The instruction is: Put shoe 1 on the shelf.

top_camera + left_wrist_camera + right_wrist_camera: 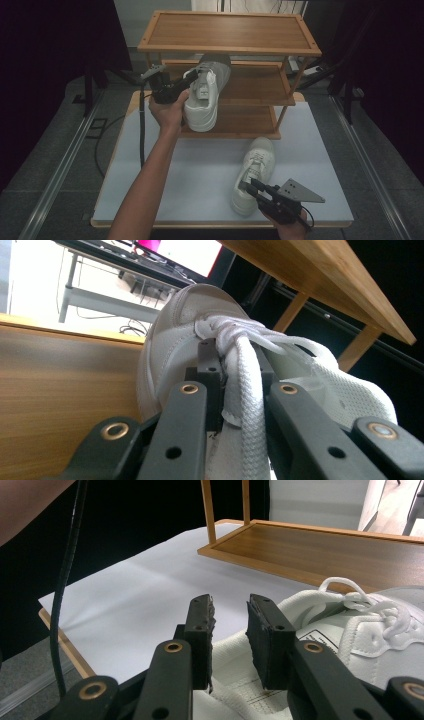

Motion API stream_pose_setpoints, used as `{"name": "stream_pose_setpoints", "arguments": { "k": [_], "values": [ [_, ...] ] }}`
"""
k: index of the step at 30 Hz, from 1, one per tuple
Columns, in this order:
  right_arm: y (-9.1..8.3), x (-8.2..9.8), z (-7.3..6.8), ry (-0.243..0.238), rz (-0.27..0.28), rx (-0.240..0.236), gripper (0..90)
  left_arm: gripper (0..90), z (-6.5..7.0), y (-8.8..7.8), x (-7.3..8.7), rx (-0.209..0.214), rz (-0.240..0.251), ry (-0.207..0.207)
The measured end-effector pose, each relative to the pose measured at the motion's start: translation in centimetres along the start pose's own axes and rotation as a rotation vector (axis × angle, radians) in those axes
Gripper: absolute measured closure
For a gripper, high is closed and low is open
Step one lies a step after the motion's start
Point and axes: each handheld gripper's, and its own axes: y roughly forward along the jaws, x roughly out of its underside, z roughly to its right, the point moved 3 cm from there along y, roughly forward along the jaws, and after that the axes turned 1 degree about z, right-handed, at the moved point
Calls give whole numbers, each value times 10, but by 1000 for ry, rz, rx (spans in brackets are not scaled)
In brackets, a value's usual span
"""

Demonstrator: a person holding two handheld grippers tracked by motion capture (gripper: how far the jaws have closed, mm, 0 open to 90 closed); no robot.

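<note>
Left forearm stretches forward, its left gripper (196,89) pinching the tongue and laces of a raised white sneaker (206,95) at the wooden shoe rack (230,47). Right gripper (253,185) (low, near the table (200,170) edge) clamps the second sneaker (254,172) by its heel rim.

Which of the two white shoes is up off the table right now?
The shoe in the left hand-held gripper, held at the wooden rack. The other shoe lies on the white table.
</note>
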Motion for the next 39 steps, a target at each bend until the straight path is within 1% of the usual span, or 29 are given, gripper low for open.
{"name": "stream_pose_setpoints", "arguments": {
  "k": [4,6,11,14,16,17,19,24,30,31,32,33,34,35,36,37,39],
  "values": [
    [0,0,0,-3,-2,-2,707,827,-3,8,2,-40,2,-6],
    [0,0,0,-2,-2,-1,707,827,-4,9,2,-44,2,-8],
    [0,1,0,-2,-3,1,707,826,-10,16,2,-75,0,-7],
    [0,1,0,-1,-1,1,706,825,-12,19,3,-86,-3,-9],
    [1,1,1,-1,-2,2,706,824,-14,23,4,-82,-2,-20],
    [1,1,1,-1,-2,2,706,824,-14,23,4,-82,-2,-20],
    [1,1,1,0,-3,1,705,822,-15,26,6,-86,-18,-16],
    [0,1,0,-1,-3,1,704,816,-16,29,7,-91,-20,-20],
    [1,2,0,-2,-4,0,702,786,-15,34,7,-82,-28,-8],
    [1,2,0,-3,-5,1,702,786,-15,35,7,-73,-31,-9],
    [1,2,-1,-5,-6,0,701,741,-15,37,7,-59,-39,-13],
    [1,2,-1,-5,-6,0,701,741,-15,38,7,-50,-41,-16],
    [1,2,-1,-4,-6,-1,701,716,-15,39,7,-50,-40,-18],
    [1,2,-1,-5,-8,-1,701,691,-15,39,7,-48,-36,-17],
    [1,2,-1,-7,-8,-2,700,605,-15,39,6,-28,-17,-37],
    [1,2,-1,-8,-7,-1,700,585,-14,38,4,-17,-3,-49],
    [1,2,-1,-8,-8,-1,700,556,-14,37,3,-16,2,-42]
  ]
}}
